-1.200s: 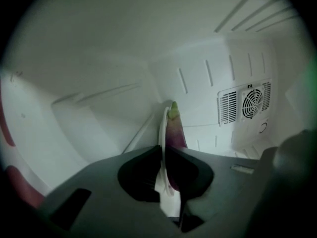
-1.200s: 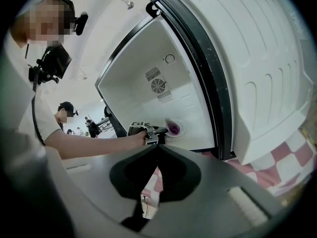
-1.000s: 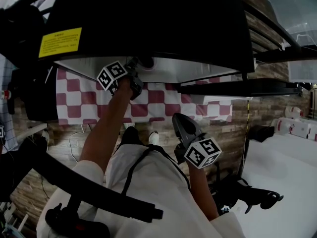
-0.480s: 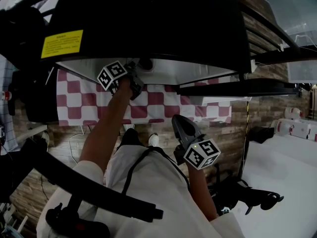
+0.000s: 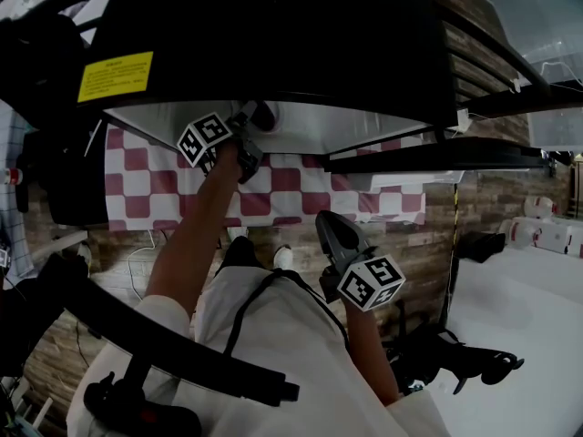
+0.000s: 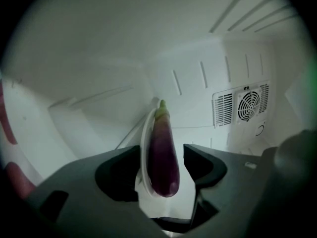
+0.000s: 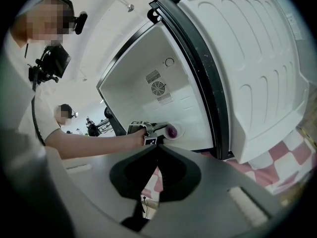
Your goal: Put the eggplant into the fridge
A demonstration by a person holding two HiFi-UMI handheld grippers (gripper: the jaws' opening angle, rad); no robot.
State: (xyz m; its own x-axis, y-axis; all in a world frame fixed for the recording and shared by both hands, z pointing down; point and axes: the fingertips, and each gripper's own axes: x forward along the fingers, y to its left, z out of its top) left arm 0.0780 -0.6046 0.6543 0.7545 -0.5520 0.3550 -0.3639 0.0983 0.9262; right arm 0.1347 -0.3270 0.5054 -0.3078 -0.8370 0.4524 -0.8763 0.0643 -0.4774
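Inside fridge, on white plate: eggplant, glossy dark purple, green cap toward fridge's back. Left gripper jaws opening astride it, pads clear. Right gripper closed, empty.

Clear at the mouth of the fridge, with the door swung wide. Inside, bare white room all round the eggplant and plate; both between the opening jaws of the left gripper, vent wall behind.
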